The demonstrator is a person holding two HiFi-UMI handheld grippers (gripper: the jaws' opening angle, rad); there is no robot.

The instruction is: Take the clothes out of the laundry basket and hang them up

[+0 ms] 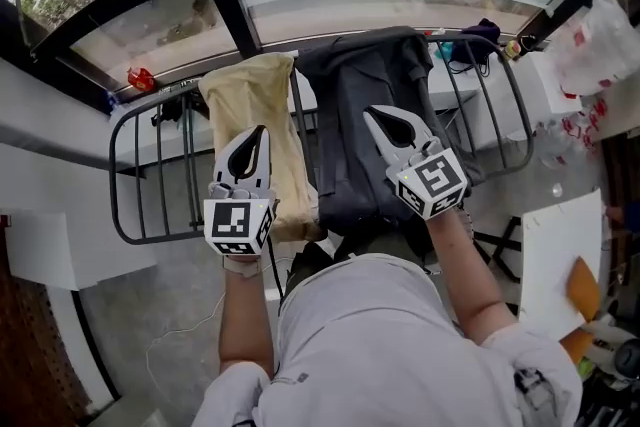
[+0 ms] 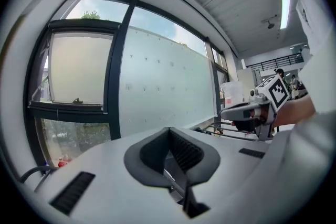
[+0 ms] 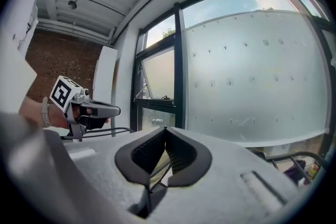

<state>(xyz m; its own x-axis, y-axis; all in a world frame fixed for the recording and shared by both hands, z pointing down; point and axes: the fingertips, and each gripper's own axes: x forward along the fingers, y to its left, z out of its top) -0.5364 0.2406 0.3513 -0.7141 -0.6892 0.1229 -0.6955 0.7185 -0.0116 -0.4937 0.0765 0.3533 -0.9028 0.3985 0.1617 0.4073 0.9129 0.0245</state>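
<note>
with beige cloth [image 1: 255,100] and dark cloth [image 1: 352,90] hanging on the rack [image 1: 113,177], left claw [image 1: 256,137] and right claw [image 1: 380,122] are hovering pinched together, empty, probably needing the basket next.

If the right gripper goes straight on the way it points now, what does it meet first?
The right gripper would probably reach the window's dark frame first, seemingly passing over the dark garment on the drying rack; depth is unclear.
</note>
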